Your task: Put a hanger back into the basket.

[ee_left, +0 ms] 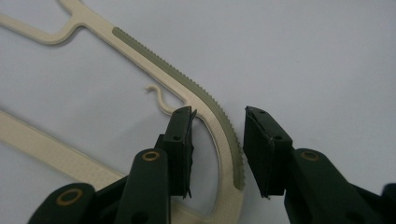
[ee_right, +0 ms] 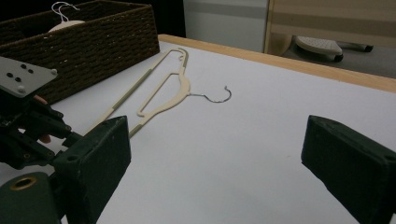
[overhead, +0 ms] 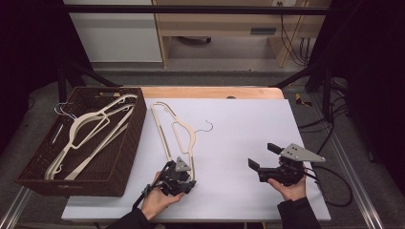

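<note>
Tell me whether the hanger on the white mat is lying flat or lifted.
Lying flat. The hanger rests on the white mat beside the basket, and the left gripper straddles its shoulder with gaps at both pads.

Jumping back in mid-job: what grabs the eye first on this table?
The cream hanger lying flat on the white table, near the middle, its wire hook pointing right. The left claw straddles the hanger's ribbed shoulder at the near end, pads not yet pressing. At the left edge a dark woven basket holds more hangers, while the right claw rests open off to the right.
</note>
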`<state>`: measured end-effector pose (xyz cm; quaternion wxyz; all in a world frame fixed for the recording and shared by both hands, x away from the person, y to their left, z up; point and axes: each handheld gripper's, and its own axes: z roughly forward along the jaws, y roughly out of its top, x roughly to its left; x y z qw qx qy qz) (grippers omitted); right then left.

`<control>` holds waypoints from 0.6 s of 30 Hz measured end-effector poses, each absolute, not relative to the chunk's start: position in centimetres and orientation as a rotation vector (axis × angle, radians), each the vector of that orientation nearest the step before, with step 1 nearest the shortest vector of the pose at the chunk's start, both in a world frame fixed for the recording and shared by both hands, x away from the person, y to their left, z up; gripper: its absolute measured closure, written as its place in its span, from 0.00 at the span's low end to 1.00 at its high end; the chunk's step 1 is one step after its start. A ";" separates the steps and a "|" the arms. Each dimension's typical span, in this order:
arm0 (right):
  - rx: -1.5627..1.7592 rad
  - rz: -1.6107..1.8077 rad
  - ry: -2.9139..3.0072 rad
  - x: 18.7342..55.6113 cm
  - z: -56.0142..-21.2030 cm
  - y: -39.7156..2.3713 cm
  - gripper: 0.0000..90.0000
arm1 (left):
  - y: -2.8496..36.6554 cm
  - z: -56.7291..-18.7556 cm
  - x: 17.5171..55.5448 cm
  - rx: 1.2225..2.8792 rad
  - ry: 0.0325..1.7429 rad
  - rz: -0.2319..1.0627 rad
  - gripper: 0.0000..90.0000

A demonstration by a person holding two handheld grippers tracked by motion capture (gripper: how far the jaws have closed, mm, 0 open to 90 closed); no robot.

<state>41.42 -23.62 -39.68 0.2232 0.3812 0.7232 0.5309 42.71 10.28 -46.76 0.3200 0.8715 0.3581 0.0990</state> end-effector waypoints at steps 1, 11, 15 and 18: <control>1.055 1.465 1.996 41.4 -39.7 -23.6 0.09 | 10.2 -46.7 42.7 2.295 0.942 0.260 0.73; 1.057 1.469 1.998 41.4 -39.7 -23.5 0.09 | 10.0 -46.4 42.0 2.347 0.977 0.296 0.85; 1.056 1.469 1.998 41.4 -39.7 -23.5 0.09 | 11.4 -46.3 41.6 2.364 0.973 0.267 0.86; 1.055 1.468 2.000 41.4 -39.7 -23.5 0.09 | 13.5 -46.1 40.9 2.377 0.981 0.255 0.86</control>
